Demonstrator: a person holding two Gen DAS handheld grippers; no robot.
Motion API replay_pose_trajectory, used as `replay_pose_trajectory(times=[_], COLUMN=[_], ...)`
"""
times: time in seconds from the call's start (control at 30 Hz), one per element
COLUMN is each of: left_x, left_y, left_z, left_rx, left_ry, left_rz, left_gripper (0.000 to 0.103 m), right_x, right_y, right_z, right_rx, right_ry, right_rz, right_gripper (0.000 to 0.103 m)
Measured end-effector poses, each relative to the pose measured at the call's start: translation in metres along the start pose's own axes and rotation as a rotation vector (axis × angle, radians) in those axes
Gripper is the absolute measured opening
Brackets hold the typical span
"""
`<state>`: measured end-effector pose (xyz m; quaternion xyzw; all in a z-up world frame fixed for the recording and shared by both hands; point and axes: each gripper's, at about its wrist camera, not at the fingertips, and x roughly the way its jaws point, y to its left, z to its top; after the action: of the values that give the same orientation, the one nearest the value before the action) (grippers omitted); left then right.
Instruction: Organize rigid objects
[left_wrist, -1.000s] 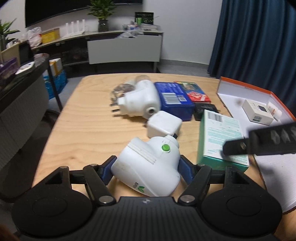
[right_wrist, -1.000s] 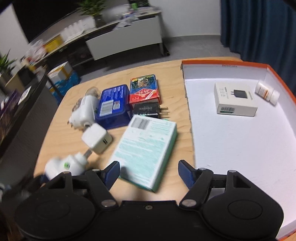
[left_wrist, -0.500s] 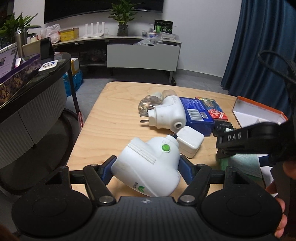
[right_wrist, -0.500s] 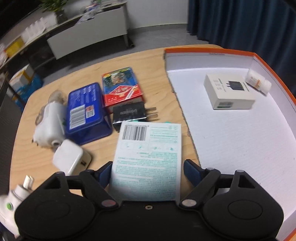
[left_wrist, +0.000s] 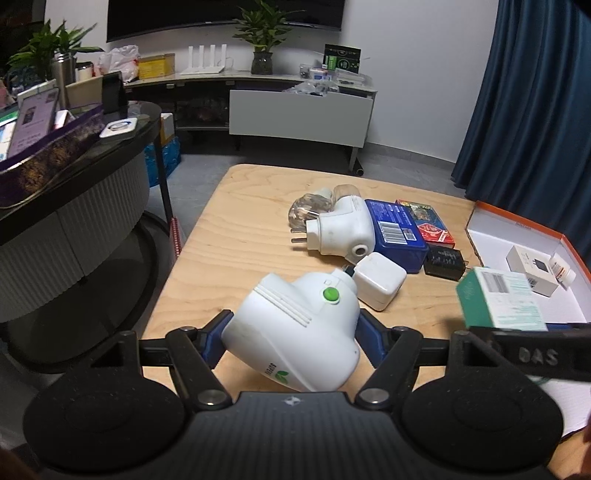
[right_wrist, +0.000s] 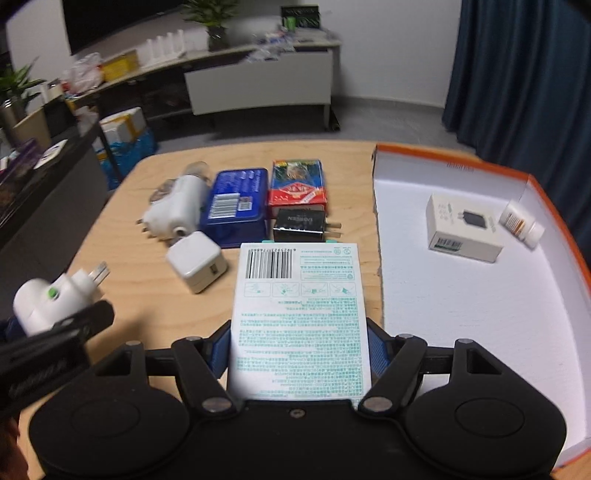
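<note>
My left gripper (left_wrist: 291, 334) is shut on a white plug-in device with a green button (left_wrist: 299, 317), held just above the wooden table (left_wrist: 236, 229). A white and green printed box (right_wrist: 299, 295) lies between the pads of my right gripper (right_wrist: 297, 347), whose jaws are closing on it. In the left wrist view that box (left_wrist: 498, 299) hangs clear of the table, beside the orange-rimmed white tray (right_wrist: 450, 158). In the right wrist view the device (right_wrist: 51, 299) shows at the far left, prongs pointing right.
On the table lie a white cube charger (right_wrist: 195, 260), a white plug adapter (right_wrist: 177, 212), a blue tin (right_wrist: 236, 203), a red card pack (right_wrist: 297, 182) and a black charger (right_wrist: 301, 221). The tray holds a white charger box (right_wrist: 463, 229) and a small pill bottle (right_wrist: 521, 223).
The right gripper has moved over the green box, taken it between its pads and raised it off the table. The left gripper has risen a little with the white device.
</note>
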<state>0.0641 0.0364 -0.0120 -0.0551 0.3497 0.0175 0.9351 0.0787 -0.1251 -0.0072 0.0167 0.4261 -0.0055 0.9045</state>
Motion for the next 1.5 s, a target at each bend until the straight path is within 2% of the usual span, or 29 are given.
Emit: replay_pose_trajectory(times=[0.13, 0.4, 0.77, 1.5], left_x=[-0.013, -0.036, -0.052, -0.057], left_y=[-0.004, -0.014, -0.044, -0.103], left_z=[-0.004, -0.011, -0.010, 0.005], left_rx=[-0.005, -0.008, 0.023, 0.103], left_ry=[0.005, 0.013, -0.006, -0.040], left_rz=[0.011, 0.022, -0.020, -0.103], left_gripper=[0.072, 0.072, 0.072, 0.072], right_x=[-0.021, -0.047, -0.071, -0.085], right_y=[-0.002, -0.007, -0.035, -0.089], right_z=[-0.007, -0.021, -0.034, -0.026], right_rx=[-0.015, -0.035, -0.015, 0.077], right_ry=[-0.014, -0.048, -0.080, -0.130], right_rz=[0.033, 0.048, 0.008, -0.060], right_gripper=[0.084, 0.084, 0.084, 0.084])
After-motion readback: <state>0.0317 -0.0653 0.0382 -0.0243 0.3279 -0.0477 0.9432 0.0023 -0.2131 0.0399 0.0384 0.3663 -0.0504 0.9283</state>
